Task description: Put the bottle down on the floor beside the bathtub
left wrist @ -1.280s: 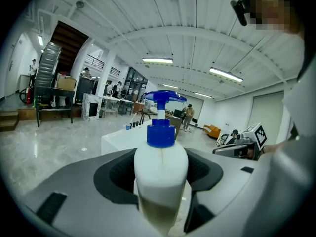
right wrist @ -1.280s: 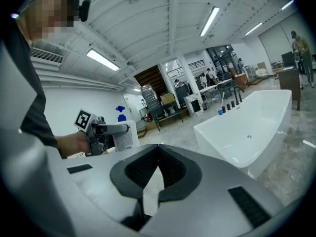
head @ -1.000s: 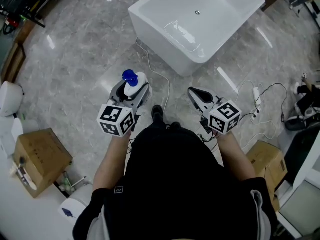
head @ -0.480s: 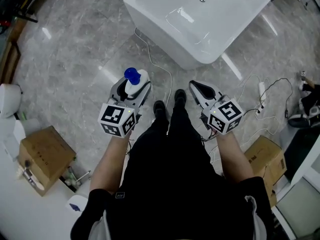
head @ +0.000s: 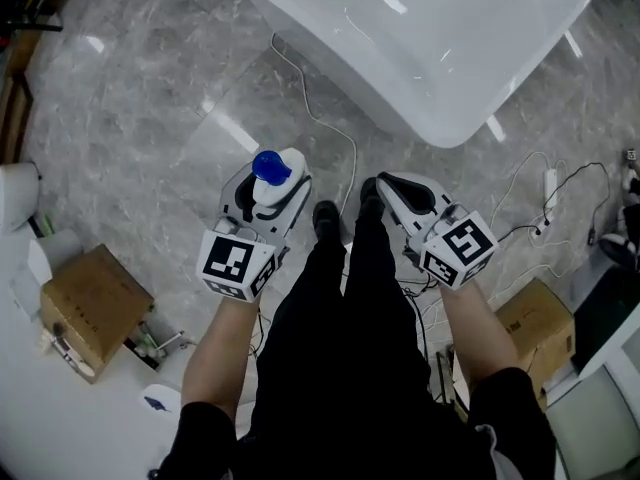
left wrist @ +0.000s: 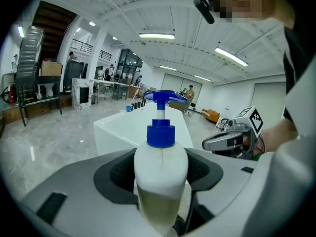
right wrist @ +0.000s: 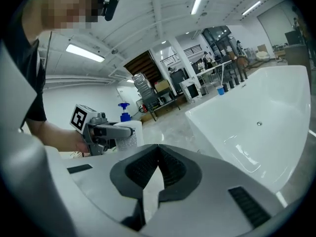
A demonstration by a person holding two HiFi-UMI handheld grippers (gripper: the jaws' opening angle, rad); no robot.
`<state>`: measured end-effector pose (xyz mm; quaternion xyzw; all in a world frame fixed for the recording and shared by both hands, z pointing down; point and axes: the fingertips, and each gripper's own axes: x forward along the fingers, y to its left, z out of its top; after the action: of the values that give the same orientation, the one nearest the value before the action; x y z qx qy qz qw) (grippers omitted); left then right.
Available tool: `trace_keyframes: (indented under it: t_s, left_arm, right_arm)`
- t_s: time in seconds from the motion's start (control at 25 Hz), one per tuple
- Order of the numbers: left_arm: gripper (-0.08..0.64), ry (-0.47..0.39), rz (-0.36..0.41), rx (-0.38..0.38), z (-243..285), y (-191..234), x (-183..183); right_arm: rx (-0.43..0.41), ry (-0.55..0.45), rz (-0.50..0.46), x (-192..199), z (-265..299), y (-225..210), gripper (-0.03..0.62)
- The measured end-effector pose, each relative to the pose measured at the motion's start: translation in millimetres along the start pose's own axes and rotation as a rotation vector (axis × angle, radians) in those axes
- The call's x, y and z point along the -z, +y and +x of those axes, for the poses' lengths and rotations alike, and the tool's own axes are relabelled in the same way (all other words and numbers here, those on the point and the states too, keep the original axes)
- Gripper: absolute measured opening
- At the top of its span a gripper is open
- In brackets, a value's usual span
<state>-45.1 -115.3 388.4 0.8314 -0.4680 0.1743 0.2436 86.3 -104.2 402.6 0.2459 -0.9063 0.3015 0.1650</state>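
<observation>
A white pump bottle [left wrist: 161, 167] with a blue pump head stands upright between the jaws of the left hand-held gripper [head: 268, 190], whose pads clamp its body. The lower half of the bottle shows a pale yellowish tint. It is held above the floor [head: 150, 98], close to the nearer corner of the bathtub [head: 380, 88].

The tub is white, and a round drain fitting [right wrist: 259, 124] shows in its basin. The right hand-held gripper [right wrist: 158, 169] has its jaws closed together with nothing between them.

The floor is glossy grey marble tile. On it lie a white cable [head: 530, 218] and two cardboard boxes [head: 90, 308] [head: 535, 333]. The room is a wide hall with strip lights, a staircase and distant tables.
</observation>
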Motion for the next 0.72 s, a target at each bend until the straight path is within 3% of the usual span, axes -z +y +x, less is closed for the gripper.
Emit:
trace_keyframes:
  t_s: [0.32, 0.52, 0.72]
  left_arm:
    - [0.273, 0.034, -0.068, -0.048, 83.5, 63.7, 105.3]
    - [0.273, 0.05, -0.107, -0.05, 113.1, 89.4, 162.6]
    - [0.273, 0.056, -0.126, -0.039, 140.7, 99.4, 216.6]
  right_arm:
    - [-0.046, 0.113, -0.014, 96.3, 112.2, -53.6, 0.029]
    - [-0.108, 0.172, -0.044, 142.0, 149.4, -74.8, 0.029]
    - [-0.099, 0.191, -0.057, 180.8, 180.9, -107.2, 0.029]
